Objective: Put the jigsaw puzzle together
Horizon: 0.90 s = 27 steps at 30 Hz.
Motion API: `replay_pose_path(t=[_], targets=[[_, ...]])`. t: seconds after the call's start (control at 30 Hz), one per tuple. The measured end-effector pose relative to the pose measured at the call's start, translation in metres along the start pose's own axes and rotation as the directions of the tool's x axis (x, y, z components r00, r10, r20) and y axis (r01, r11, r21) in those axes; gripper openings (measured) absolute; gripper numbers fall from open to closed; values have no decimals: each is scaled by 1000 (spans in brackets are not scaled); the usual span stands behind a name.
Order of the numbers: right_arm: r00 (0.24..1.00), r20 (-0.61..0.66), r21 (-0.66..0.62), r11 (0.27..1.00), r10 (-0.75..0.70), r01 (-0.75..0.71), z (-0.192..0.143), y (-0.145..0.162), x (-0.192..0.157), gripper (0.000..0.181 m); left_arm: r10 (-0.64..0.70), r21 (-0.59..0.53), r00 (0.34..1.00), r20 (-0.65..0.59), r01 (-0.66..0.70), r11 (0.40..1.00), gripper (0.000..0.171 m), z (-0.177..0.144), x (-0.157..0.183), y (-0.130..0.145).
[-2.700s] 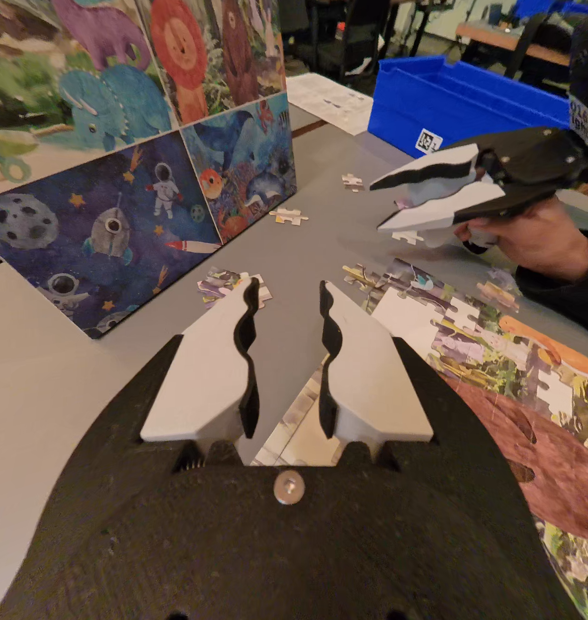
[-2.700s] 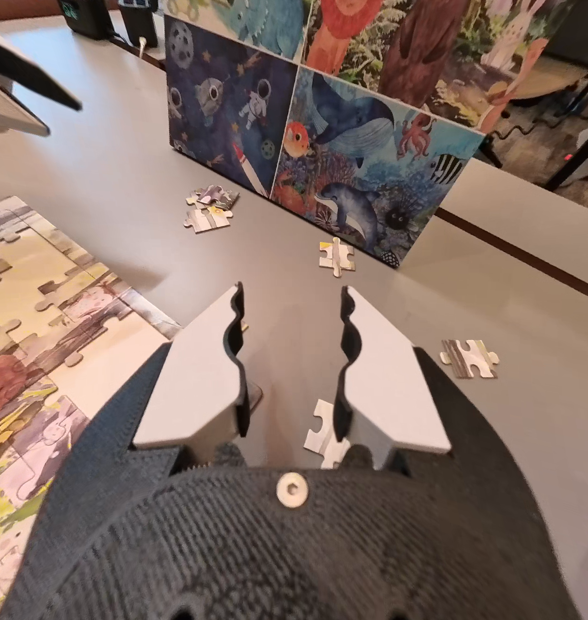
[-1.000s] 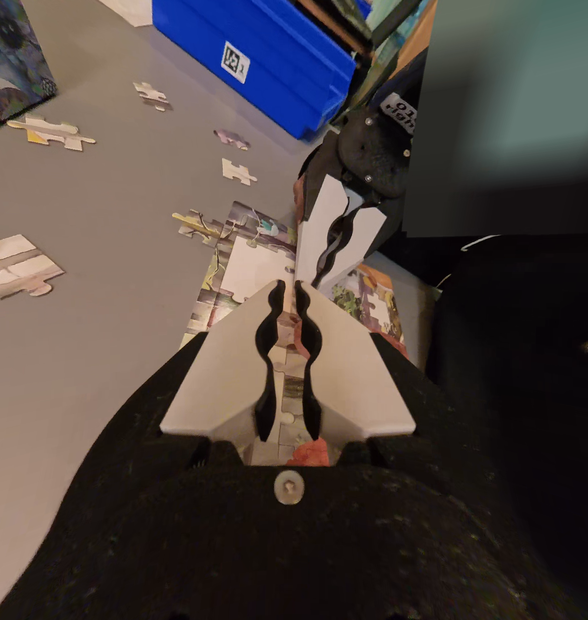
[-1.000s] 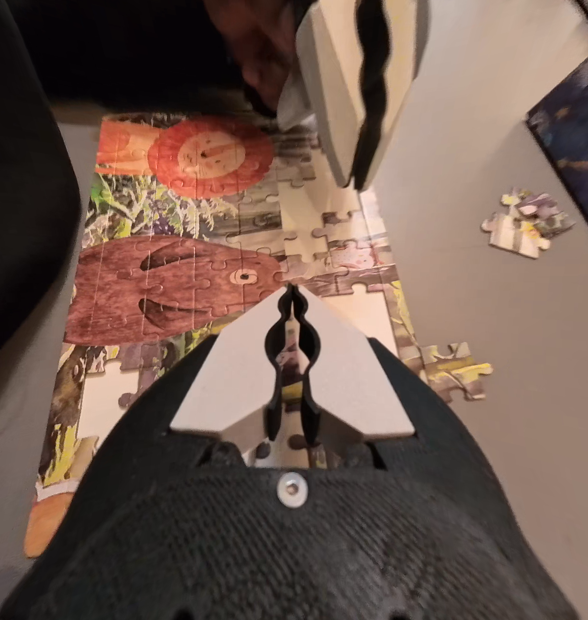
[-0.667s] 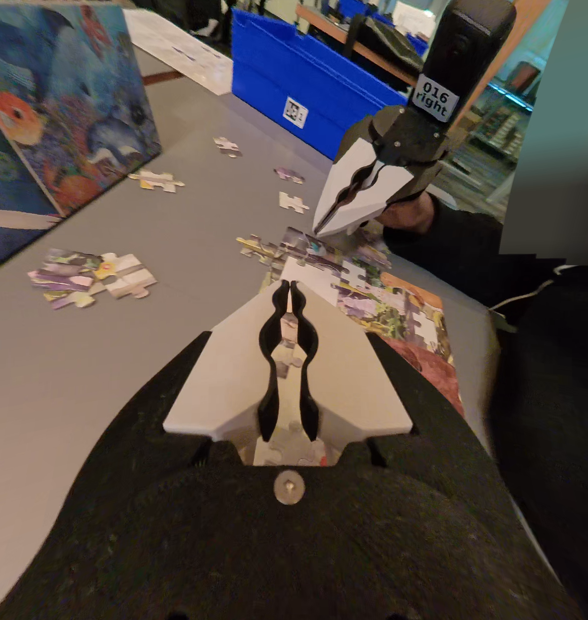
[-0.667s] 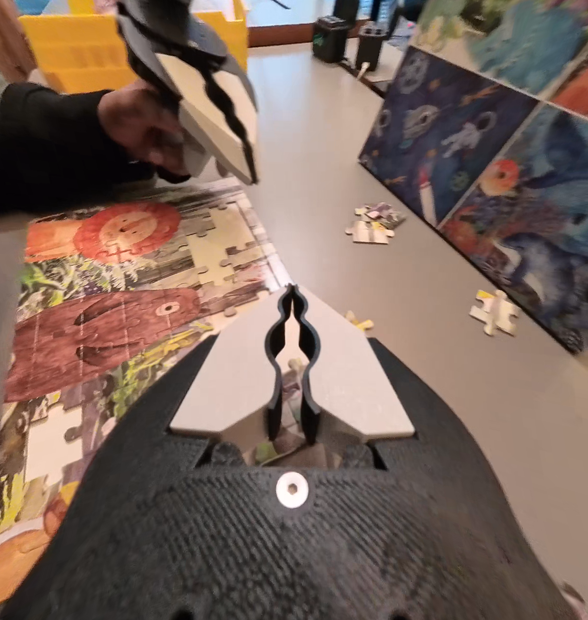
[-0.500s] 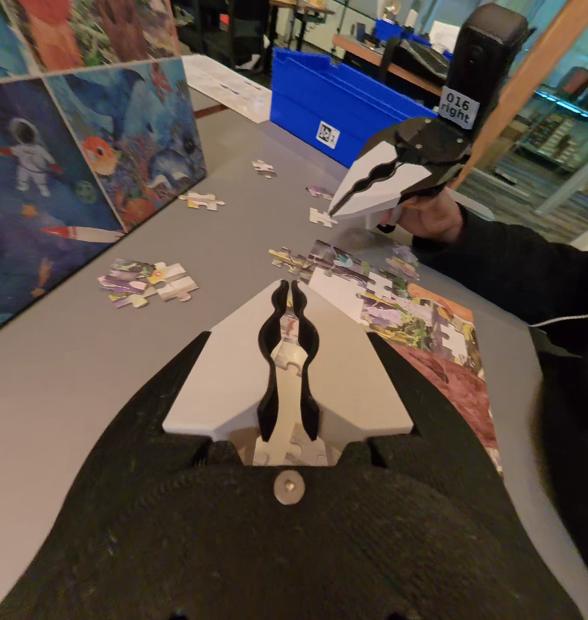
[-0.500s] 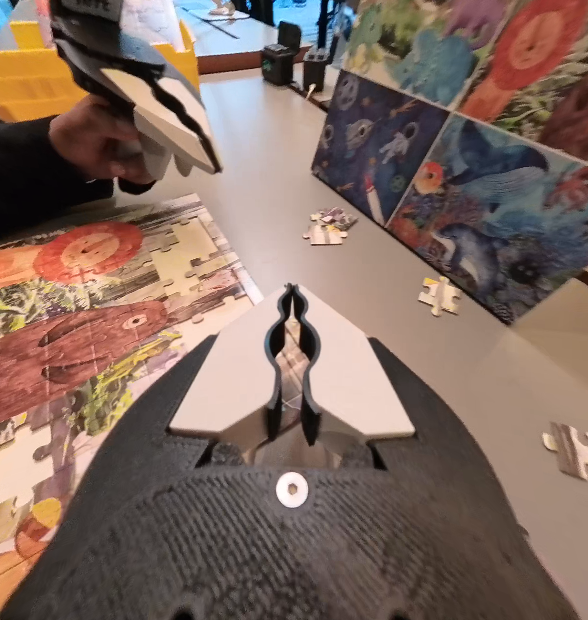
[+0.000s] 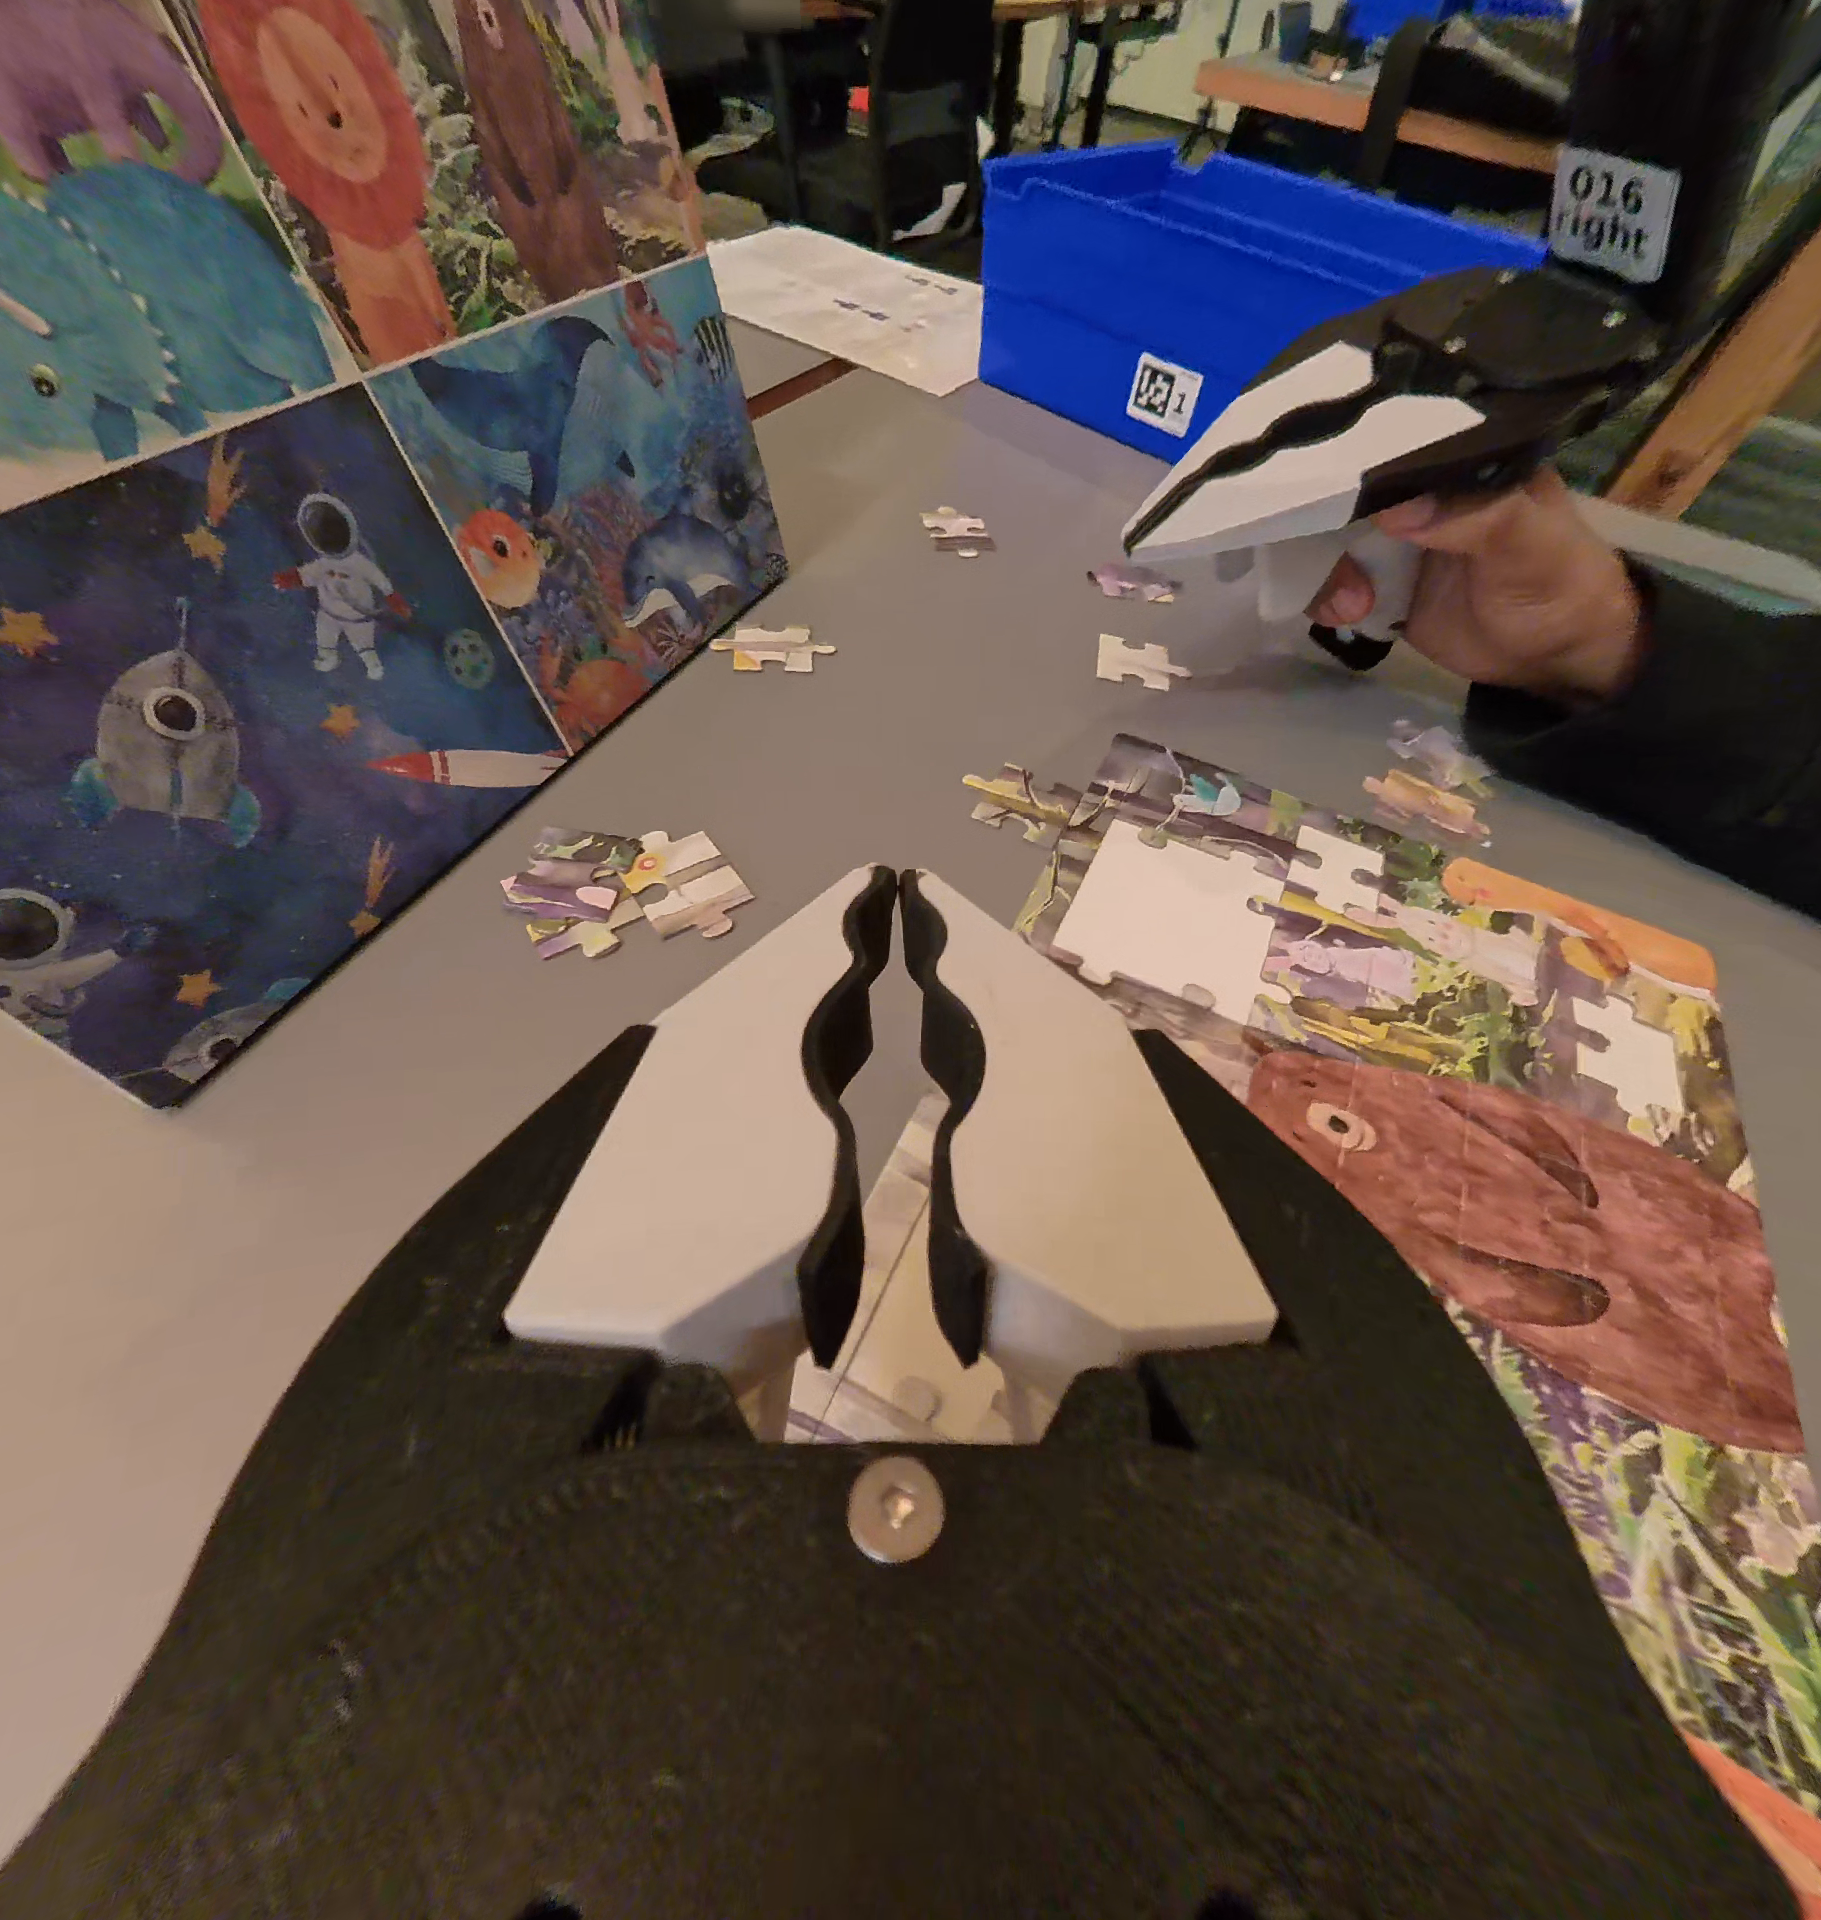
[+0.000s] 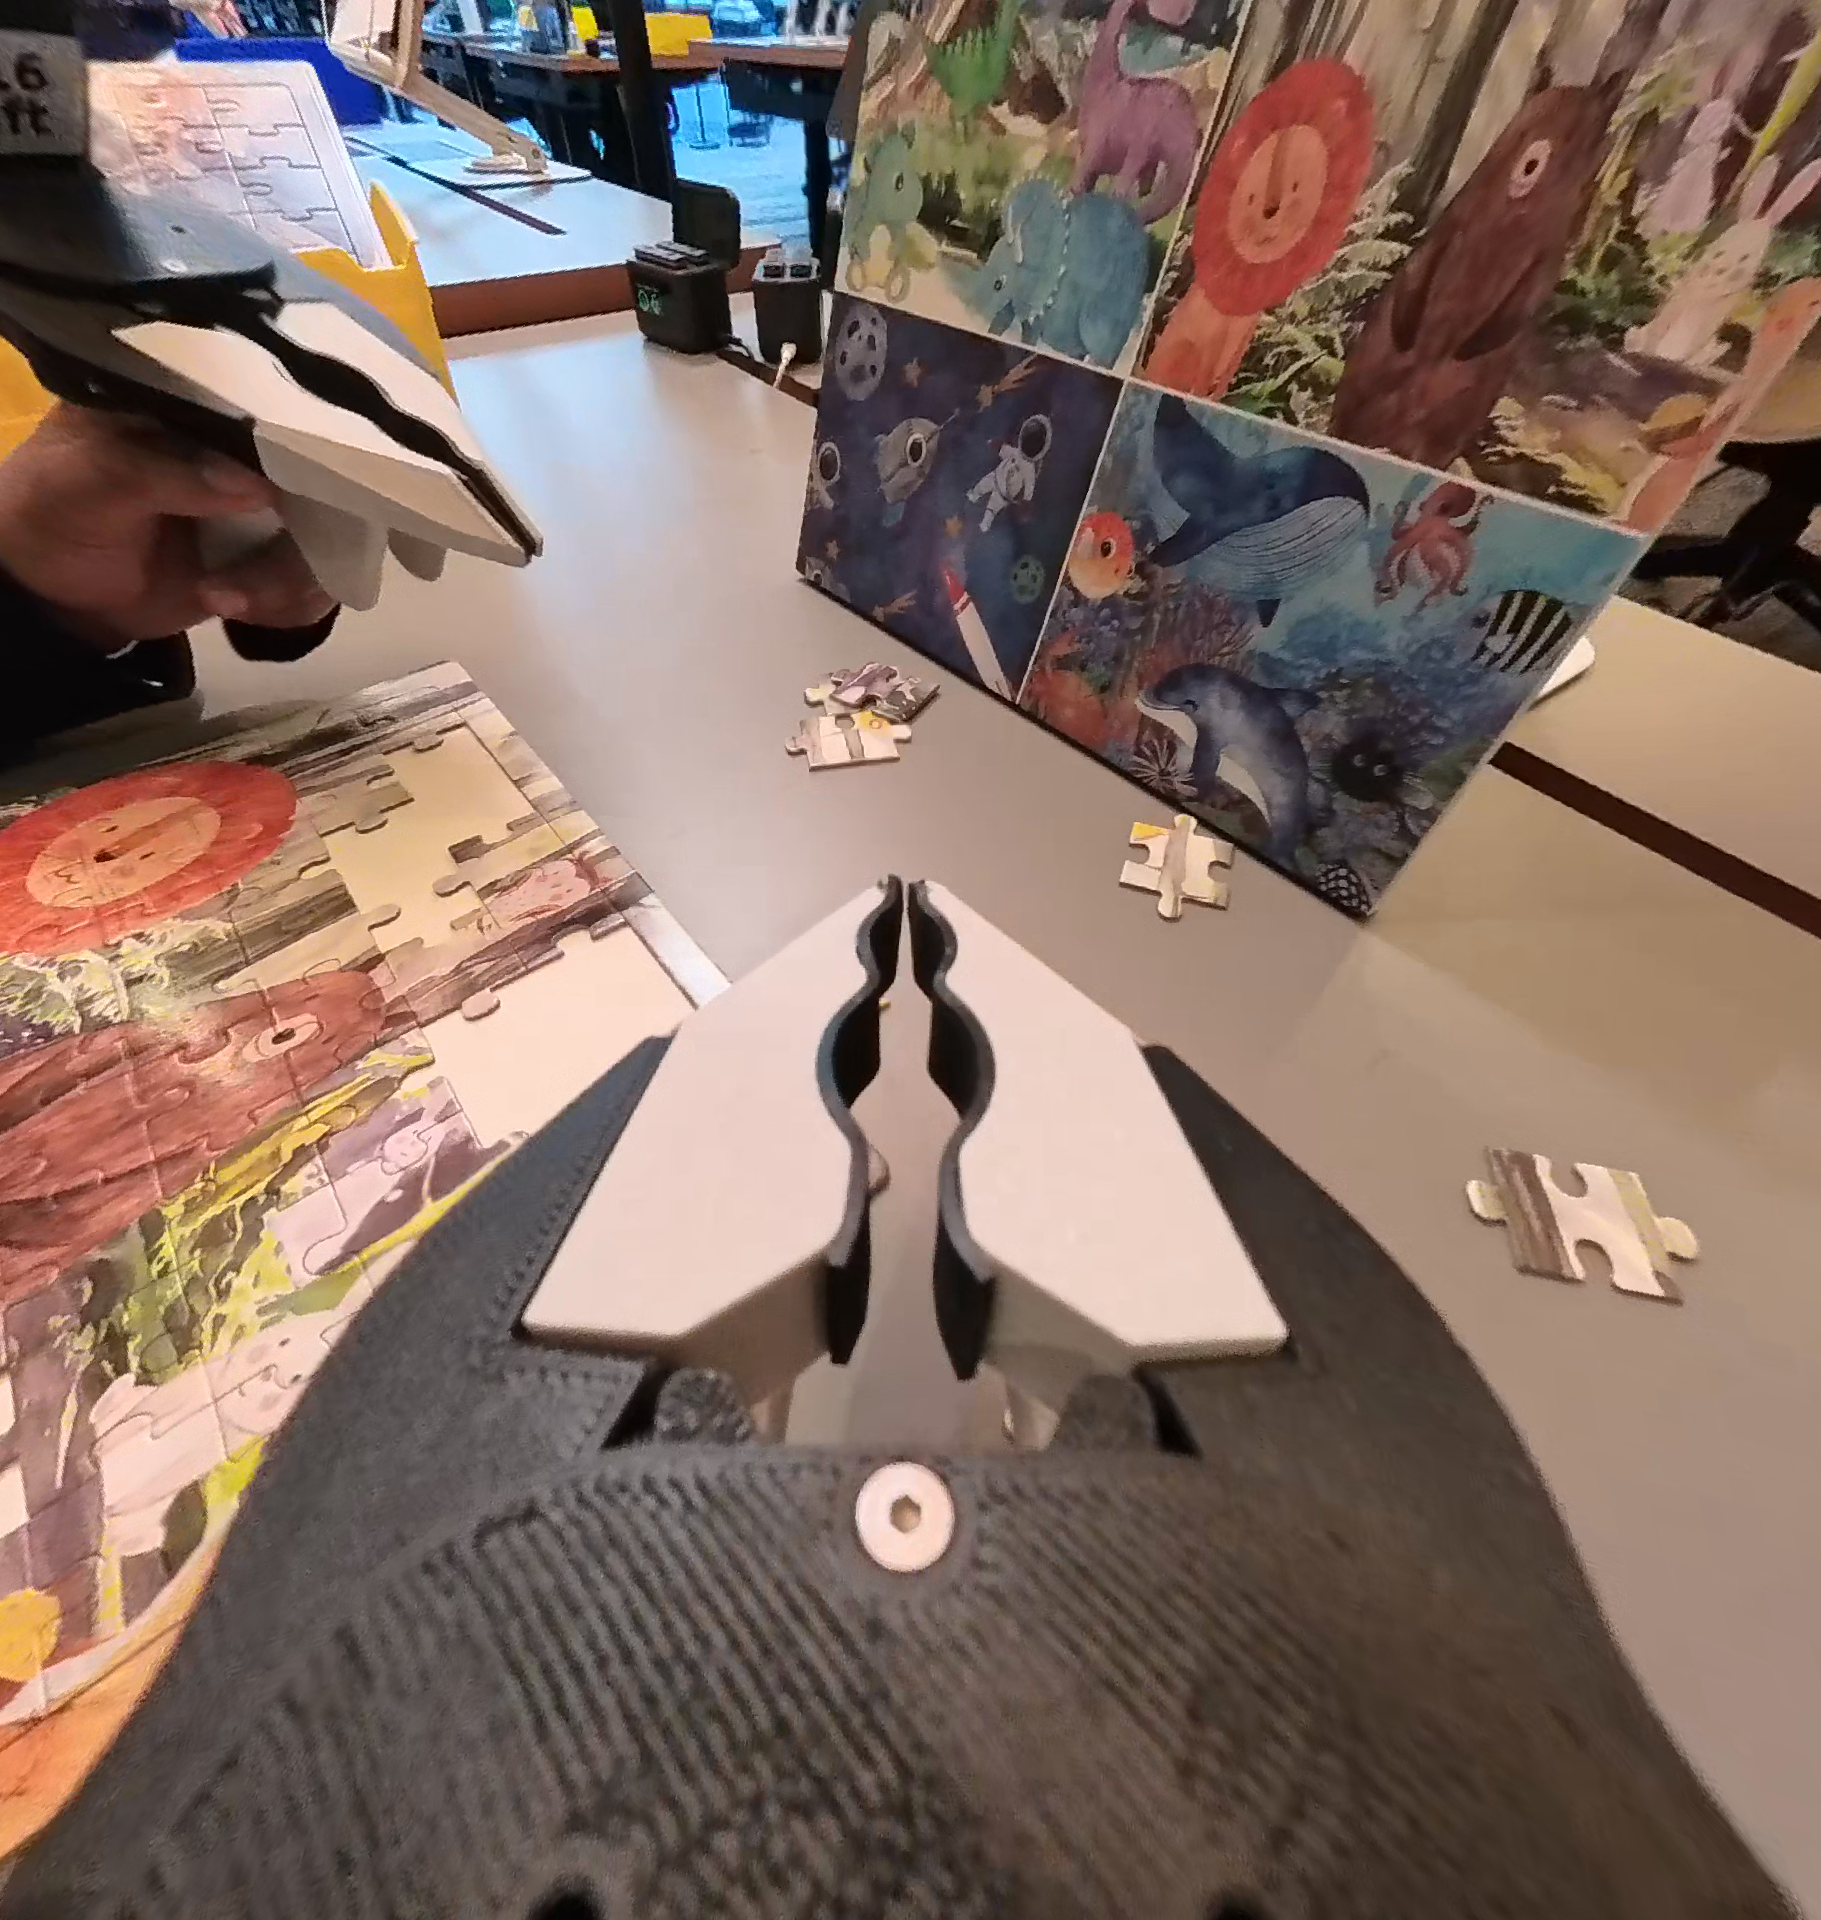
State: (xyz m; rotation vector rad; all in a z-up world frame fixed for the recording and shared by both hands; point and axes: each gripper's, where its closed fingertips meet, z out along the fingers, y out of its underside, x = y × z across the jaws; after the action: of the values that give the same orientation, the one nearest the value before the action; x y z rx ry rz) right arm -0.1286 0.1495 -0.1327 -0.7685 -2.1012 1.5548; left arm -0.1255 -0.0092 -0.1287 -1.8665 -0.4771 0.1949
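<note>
The part-built jigsaw point(image 9: 1457, 1091) lies flat on the grey table, with a brown bear, an orange lion and white gaps; it also shows in the right wrist view point(image 10: 179, 987). My left gripper point(image 9: 898, 878) is shut and empty, held above the puzzle's left edge. My right gripper point(image 10: 904, 888) is shut and empty, above the table right of the puzzle; it also shows in the left wrist view point(image 9: 1140, 542). A cluster of joined pieces point(image 9: 625, 891) lies ahead of the left gripper. Loose pieces lie around: one by the box point(image 10: 1176, 864), one at right point(image 10: 1581, 1221).
The upright puzzle box point(image 9: 293, 582) with animal, space and sea pictures stands behind the pieces. A blue bin point(image 9: 1197, 281) stands at the back, a yellow bin point(image 10: 386, 281) on the other side. More loose pieces point(image 9: 1140, 660) lie near the person's hand point(image 9: 1488, 592). The part-built jigsaw point(image 9: 1457, 1091) is about equally far from each gripper, around 20 cm. My right wrist view point(image 10: 171, 1171) looks at it from another angle.
Both grippers closed from open and swung from pointing down over the puzzle to pointing outward across the table. Both have lifted away from each other and stay empty.
</note>
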Motion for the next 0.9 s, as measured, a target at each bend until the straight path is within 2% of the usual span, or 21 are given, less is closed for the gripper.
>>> replay_pose_path(t=[0.17,0.53,0.7,0.9], targets=[[1000,-20,-40,999,8,-9,4,12,6,3,15,-7,1000,11,-15,1000,0,2,0,3],[999,-42,-4,1000,12,-12,0,2,9,10,-13,10,999,34,13,1000,0,0,-8,2],[996,-83,-4,1000,-13,13,-1,1,12,13,10,16,996,90,-11,1000,0,-3,-16,2],[994,-112,5,1000,-8,9,-3,1,17,17,-33,91,977,209,15,996,0,-20,-41,-5]])
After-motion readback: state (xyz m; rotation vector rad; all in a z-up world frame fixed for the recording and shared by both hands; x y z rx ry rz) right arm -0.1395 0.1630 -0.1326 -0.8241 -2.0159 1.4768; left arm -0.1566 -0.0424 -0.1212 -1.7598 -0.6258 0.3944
